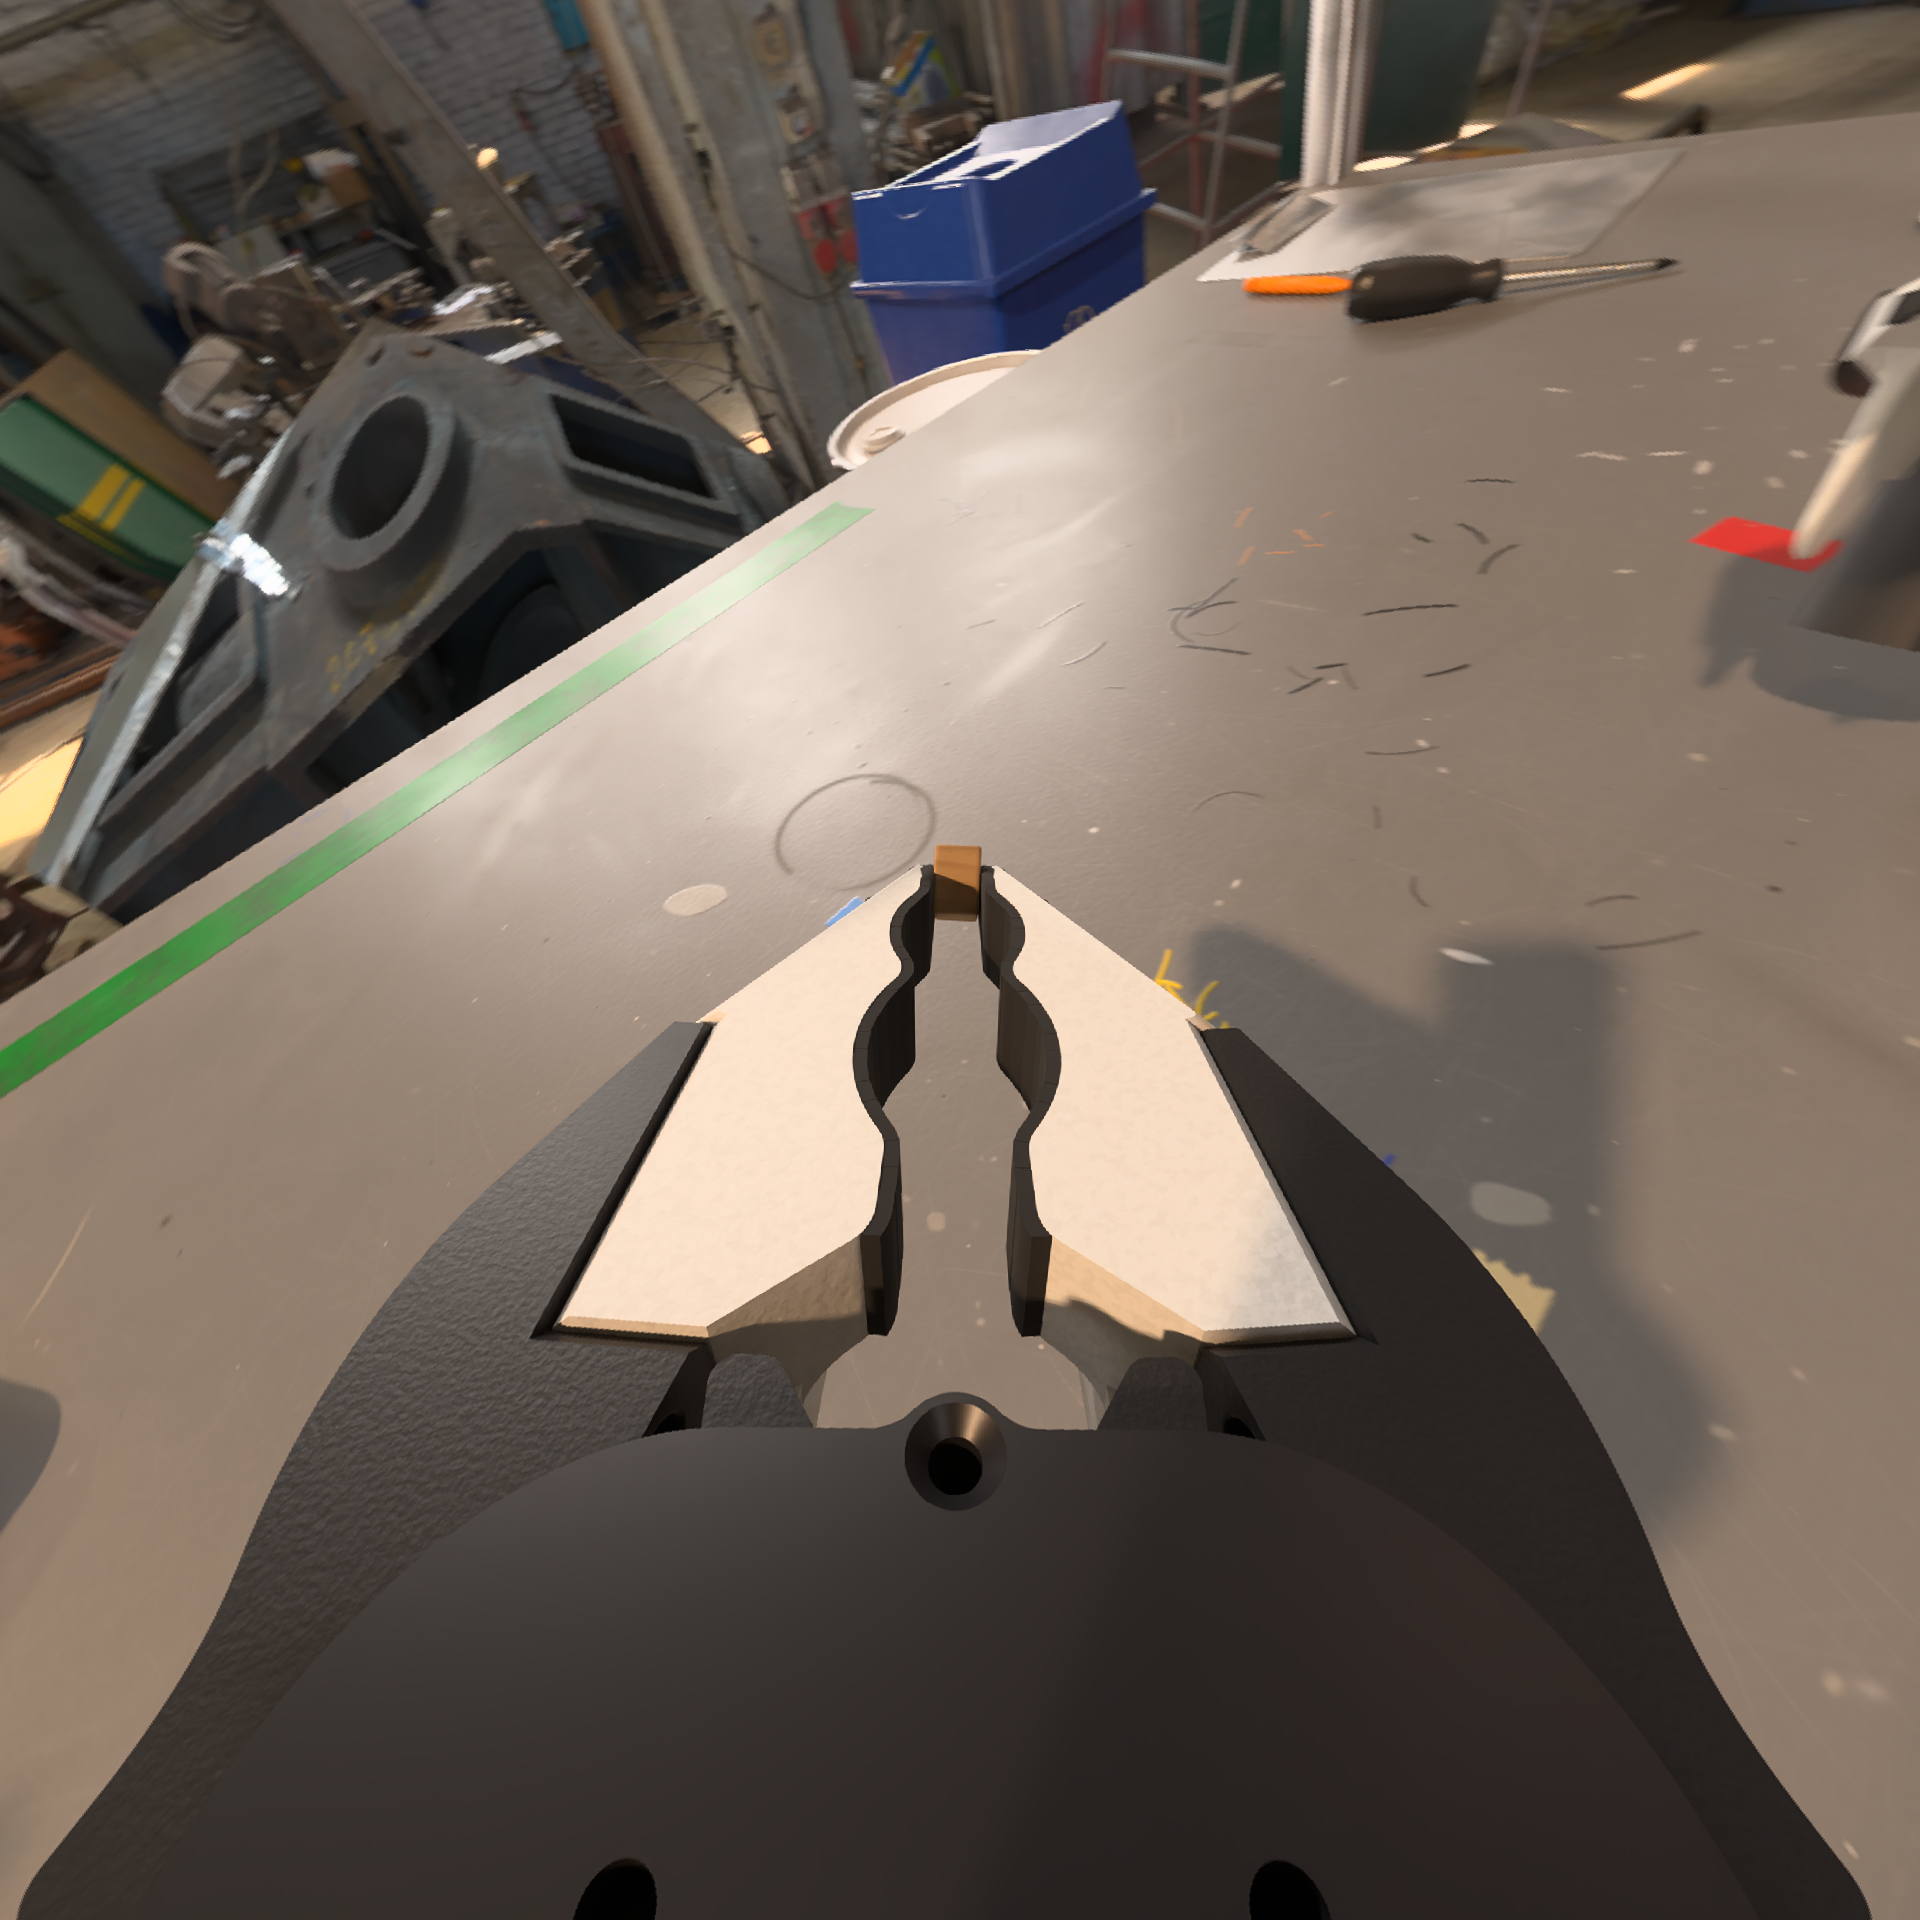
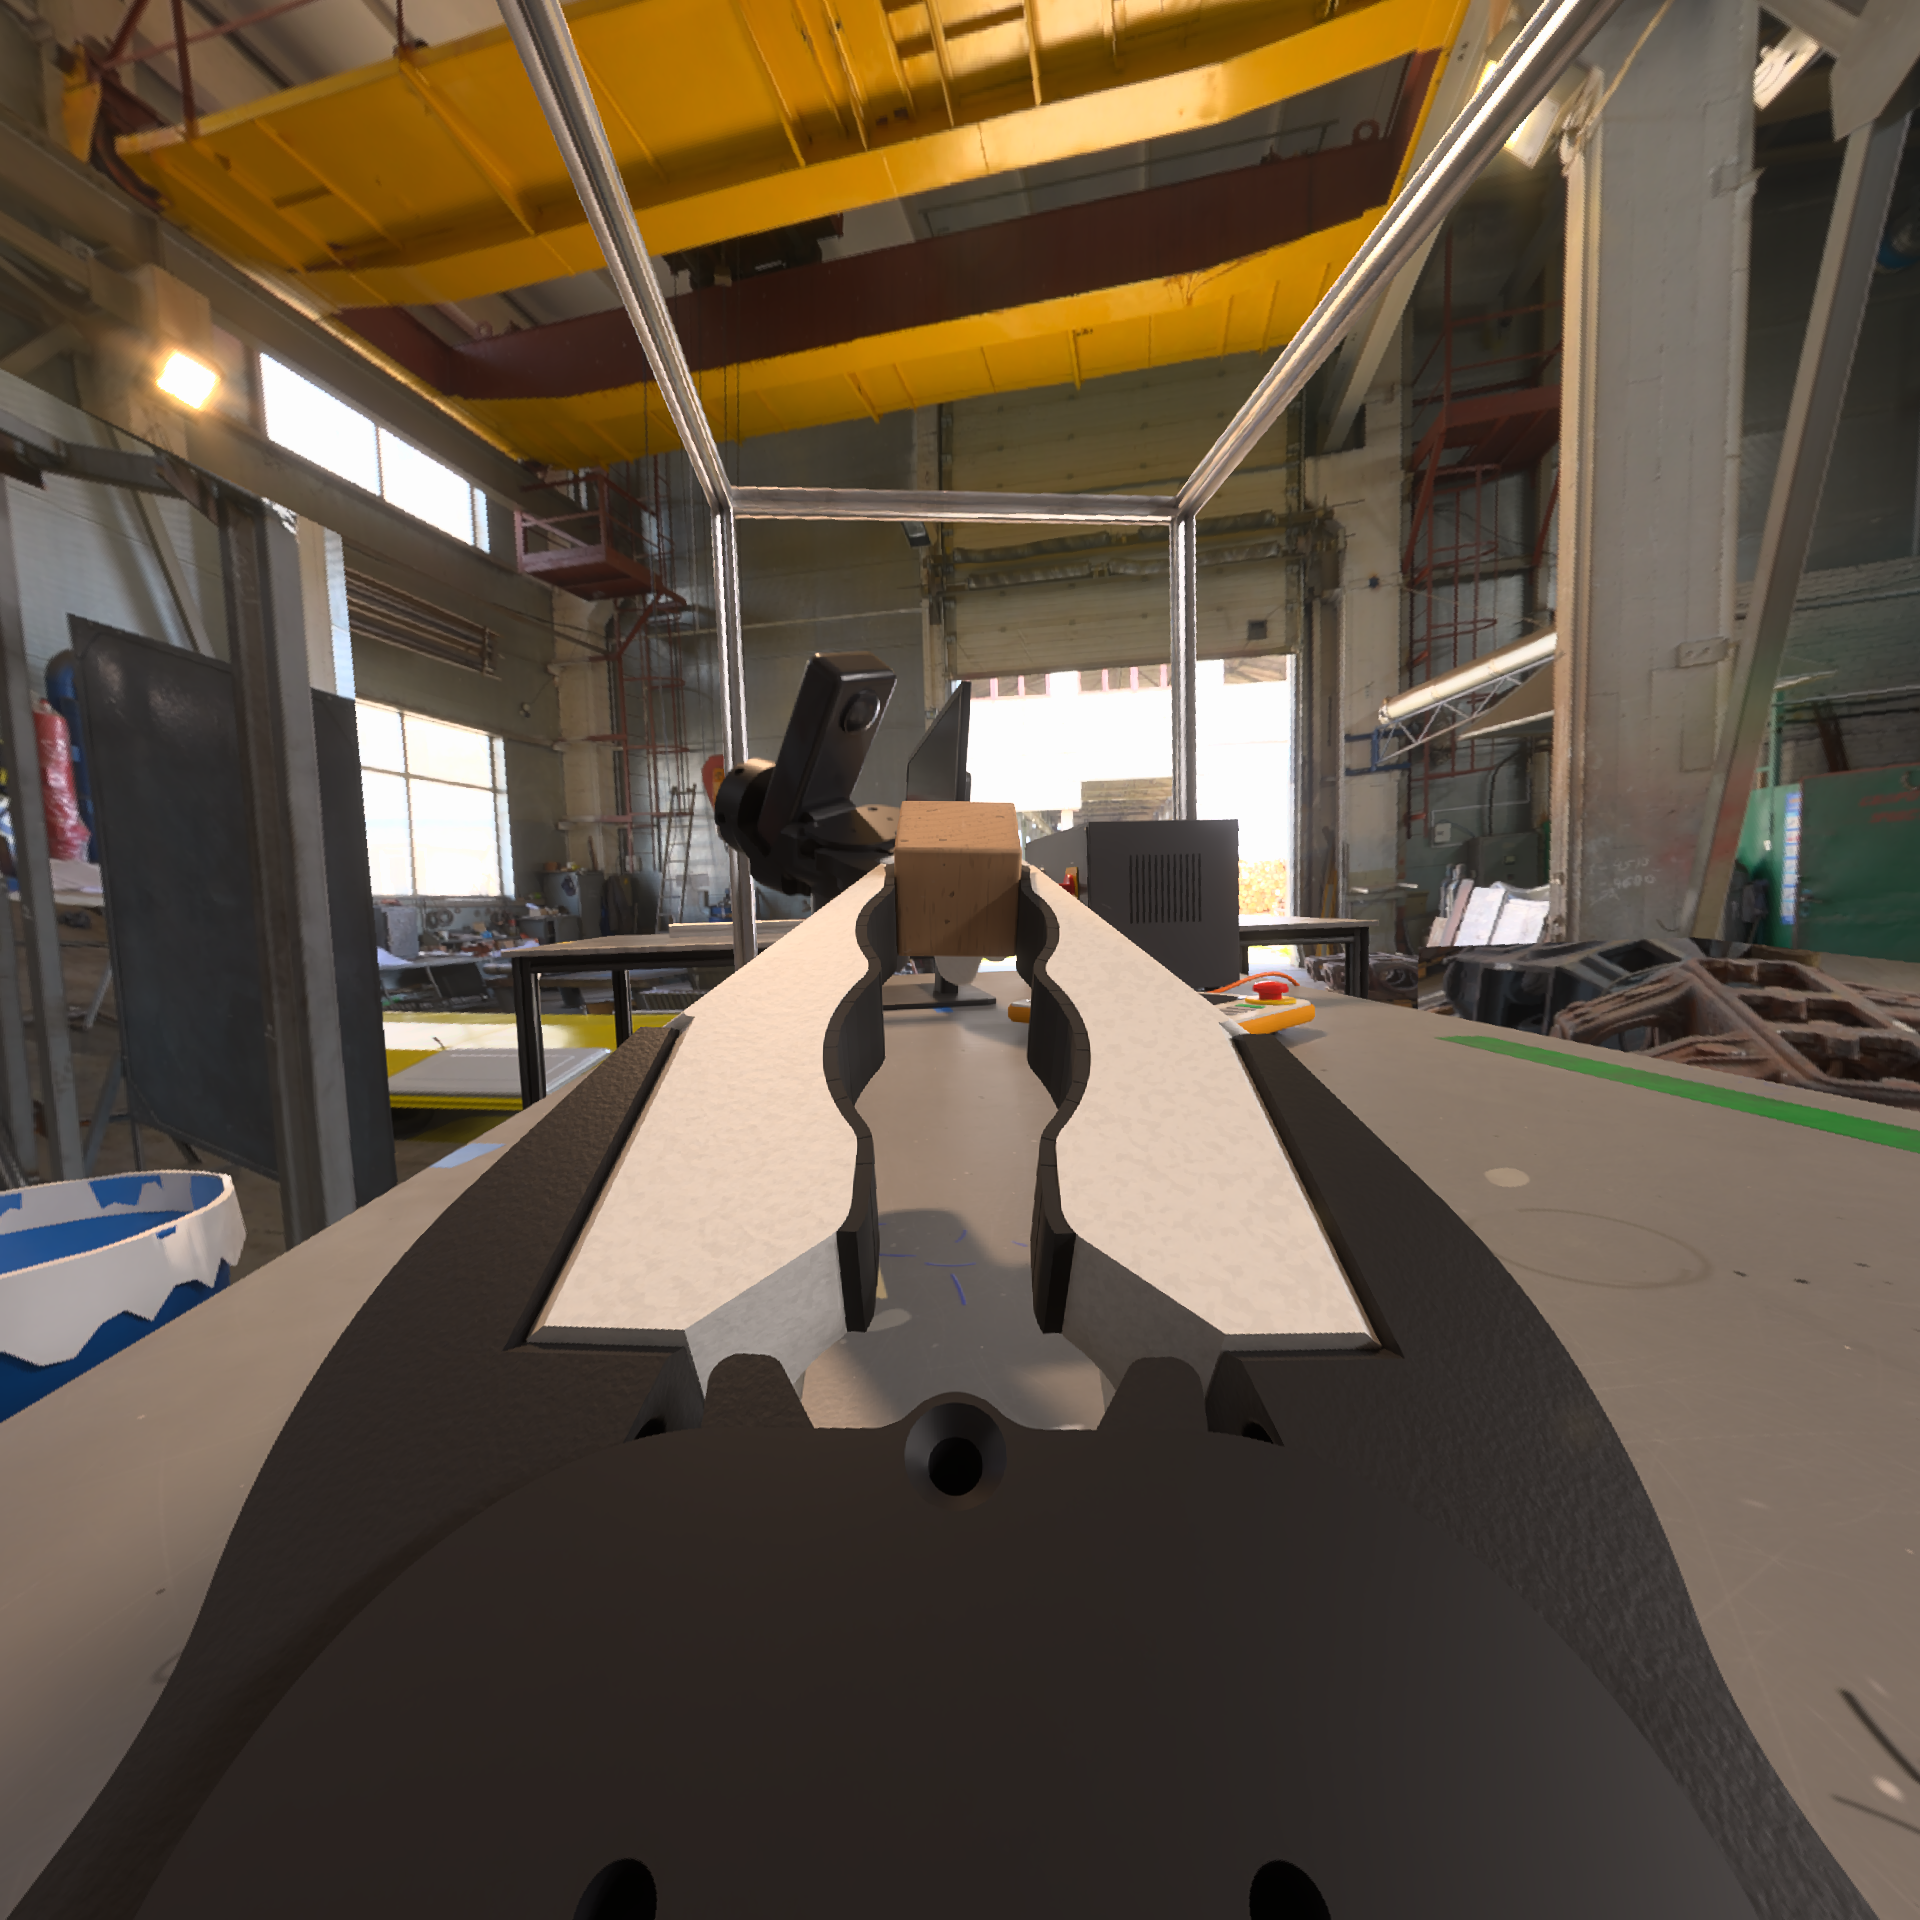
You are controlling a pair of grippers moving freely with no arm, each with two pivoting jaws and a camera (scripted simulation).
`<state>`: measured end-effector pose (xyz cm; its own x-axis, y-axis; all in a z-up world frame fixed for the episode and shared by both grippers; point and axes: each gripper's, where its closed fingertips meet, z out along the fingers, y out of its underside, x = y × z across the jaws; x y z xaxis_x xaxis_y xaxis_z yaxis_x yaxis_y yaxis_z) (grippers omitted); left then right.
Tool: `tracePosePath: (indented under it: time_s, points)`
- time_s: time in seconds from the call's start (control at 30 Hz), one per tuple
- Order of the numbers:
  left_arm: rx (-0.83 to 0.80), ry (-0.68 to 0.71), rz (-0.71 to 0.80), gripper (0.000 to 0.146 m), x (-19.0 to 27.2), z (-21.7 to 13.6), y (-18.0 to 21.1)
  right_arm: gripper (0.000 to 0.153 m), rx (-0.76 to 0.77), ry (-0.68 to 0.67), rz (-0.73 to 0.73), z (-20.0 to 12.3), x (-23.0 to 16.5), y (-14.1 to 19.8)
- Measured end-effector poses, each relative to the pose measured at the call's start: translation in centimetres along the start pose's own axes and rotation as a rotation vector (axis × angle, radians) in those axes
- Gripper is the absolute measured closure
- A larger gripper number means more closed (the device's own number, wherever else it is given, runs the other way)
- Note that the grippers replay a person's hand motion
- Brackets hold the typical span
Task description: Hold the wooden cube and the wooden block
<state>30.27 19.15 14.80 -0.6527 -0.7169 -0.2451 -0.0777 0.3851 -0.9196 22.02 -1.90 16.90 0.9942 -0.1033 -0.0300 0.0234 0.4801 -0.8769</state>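
The tabletop [image 1: 1195, 582] is a wide grey sheet with a green tape strip [image 1: 436, 779] along its edge; a screwdriver [image 1: 1455, 283] lies far off on it.

The right tool [image 2: 956, 894] points almost level along the tabletop. Its 2 fingers are closed on the cube [image 2: 954, 881], a pale wooden piece seated at the very tips, square to them and well clear of the surface. Beyond it the left tool [image 2: 821, 790] shows dark and farther off.

The left tool [image 1: 958, 896] tilts down toward the tabletop. Its 2 fingers pinch the block [image 1: 956, 881], a small darker wooden piece, only at the extreme tips, part of it sticking out past them. I cannot tell whether the block touches the tabletop.

Judging from this, both pieces lie straight ahead between each tool's tips, so holding depends on keeping the squeeze steady; the block's shallow seat looks the riskier grip.
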Motion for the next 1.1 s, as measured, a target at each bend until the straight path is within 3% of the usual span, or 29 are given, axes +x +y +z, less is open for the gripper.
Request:
tracePosePath:
  time_s: [0.27,0.5,0.6,0.73,1.1]
  points:
    - [-0.099,0.18,0.102,0.139,3.2,-1.8,-3.2,0.131,-0.021,0.019,-0.073,0.1,0.2,0.3]
    - [-0.513,0.449,0.496,0.139,6.2,-2.8,-5.9,0.131,-0.127,-0.007,-0.124,0.3,-0.2,1.2]
    - [-0.634,0.493,0.649,0.139,7.3,-2.9,-6.7,0.131,-0.21,0.013,-0.145,0.1,0.1,1.7]
    - [-0.749,0.518,0.804,0.139,9.0,-2.8,-6.4,0.131,-0.178,0.009,-0.146,-0.1,0.0,1.3]
    - [-0.851,0.587,0.881,0.139,11.8,-2.3,-6.1,0.131,-0.224,-0.012,-0.201,-0.6,0.0,1.6]
